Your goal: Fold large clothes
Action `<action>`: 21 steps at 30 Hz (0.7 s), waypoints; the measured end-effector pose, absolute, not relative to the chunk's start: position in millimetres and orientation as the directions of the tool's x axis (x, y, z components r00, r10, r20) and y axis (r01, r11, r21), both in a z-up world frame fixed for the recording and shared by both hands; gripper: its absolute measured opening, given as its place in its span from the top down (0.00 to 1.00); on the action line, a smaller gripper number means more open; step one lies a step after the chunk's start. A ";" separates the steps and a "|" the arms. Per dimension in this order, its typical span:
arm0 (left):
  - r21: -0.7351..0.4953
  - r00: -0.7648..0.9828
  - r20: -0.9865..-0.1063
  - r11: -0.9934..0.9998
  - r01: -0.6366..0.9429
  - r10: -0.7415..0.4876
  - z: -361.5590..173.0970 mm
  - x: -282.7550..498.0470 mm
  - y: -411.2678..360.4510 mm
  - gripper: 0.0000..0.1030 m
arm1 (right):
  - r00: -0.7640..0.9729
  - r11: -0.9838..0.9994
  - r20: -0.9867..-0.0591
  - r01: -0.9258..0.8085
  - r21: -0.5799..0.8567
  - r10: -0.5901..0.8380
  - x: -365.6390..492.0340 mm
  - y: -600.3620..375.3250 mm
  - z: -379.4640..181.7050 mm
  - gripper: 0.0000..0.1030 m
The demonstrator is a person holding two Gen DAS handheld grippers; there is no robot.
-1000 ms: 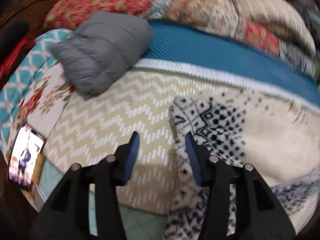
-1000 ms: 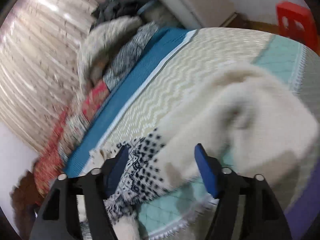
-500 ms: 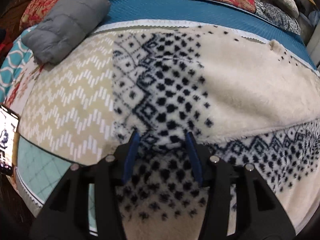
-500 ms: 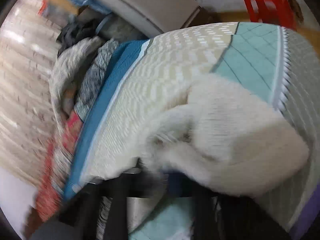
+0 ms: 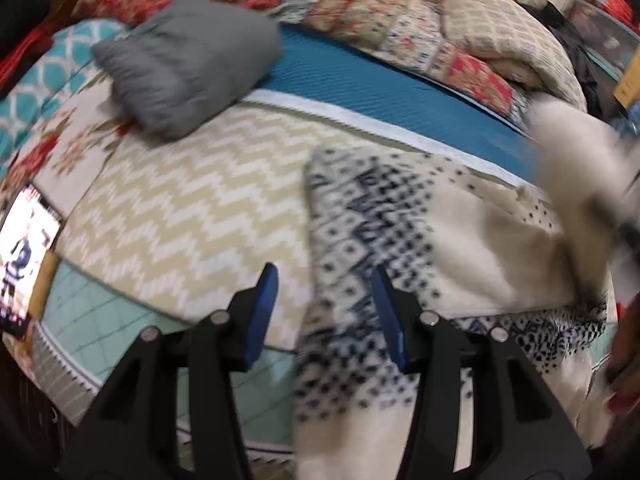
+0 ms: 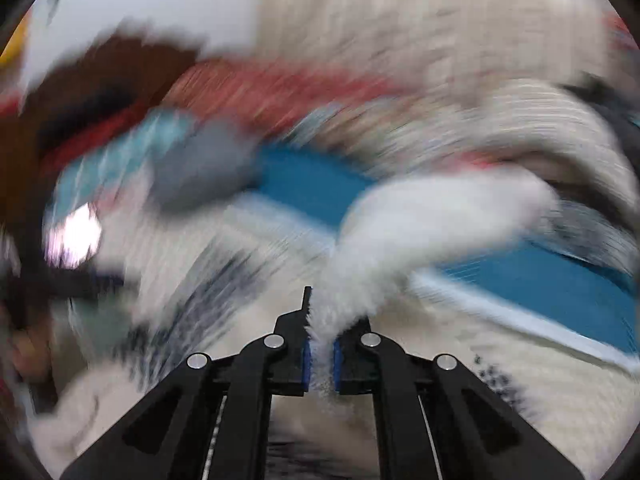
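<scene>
Cream fleece garment (image 5: 472, 248): thick pile, cream body with a navy diamond-patterned band; lies spread on the right part of the bed, its patterned edge draped over the near side.
Bed cover (image 5: 188, 216): beige zigzag weave with a blue strip behind it; the garment rests on it.
Right gripper (image 6: 320, 356): jaws clamped on a bunched tuft of the cream pile, which runs out from between the pads and up into the frame. This view is heavily smeared.
Left gripper (image 5: 324, 312): jaws stand apart with nothing pinched; the patterned edge lies under the right-hand pad, the bare cover under the left-hand one.
Handling, judged: soft, limp and bulky; probably light for its volume. It will sag and trail from any single hold, and the deep pile compresses, so a shallow pinch may slip off.
Hold points, judged: take the patterned hem or a corner, with the full fabric thickness between the pads, not just the fluff. Two holds well apart along one edge should keep that edge straight for a fold.
Grey padded bundle (image 5: 188, 64): at the far left of the bed, well apart from the garment.
Lit phone (image 5: 24, 256): at the left edge of the bed, clear of the garment.
</scene>
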State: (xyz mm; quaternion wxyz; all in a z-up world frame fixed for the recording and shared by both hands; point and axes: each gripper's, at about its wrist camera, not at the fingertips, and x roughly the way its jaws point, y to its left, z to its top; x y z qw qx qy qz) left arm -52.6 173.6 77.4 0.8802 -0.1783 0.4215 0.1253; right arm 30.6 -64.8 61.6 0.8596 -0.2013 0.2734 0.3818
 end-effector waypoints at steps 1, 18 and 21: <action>-0.207 0.604 -0.794 0.900 -0.385 0.076 73.6 -56.9 178.1 0.54 | 0.523 0.582 -0.680 -0.795 -0.173 0.513 23.7 -42.3 34.6 0.72; -0.253 0.544 -0.838 0.914 -0.318 -0.042 52.4 19.6 150.6 0.29 | 0.641 0.866 -0.581 -0.362 0.345 0.501 96.9 -279.9 62.9 0.16; -0.225 0.505 -0.863 0.909 -0.350 -0.019 38.4 33.6 148.2 0.43 | 0.531 0.797 -0.627 -0.171 0.579 0.569 147.0 -321.4 21.7 0.17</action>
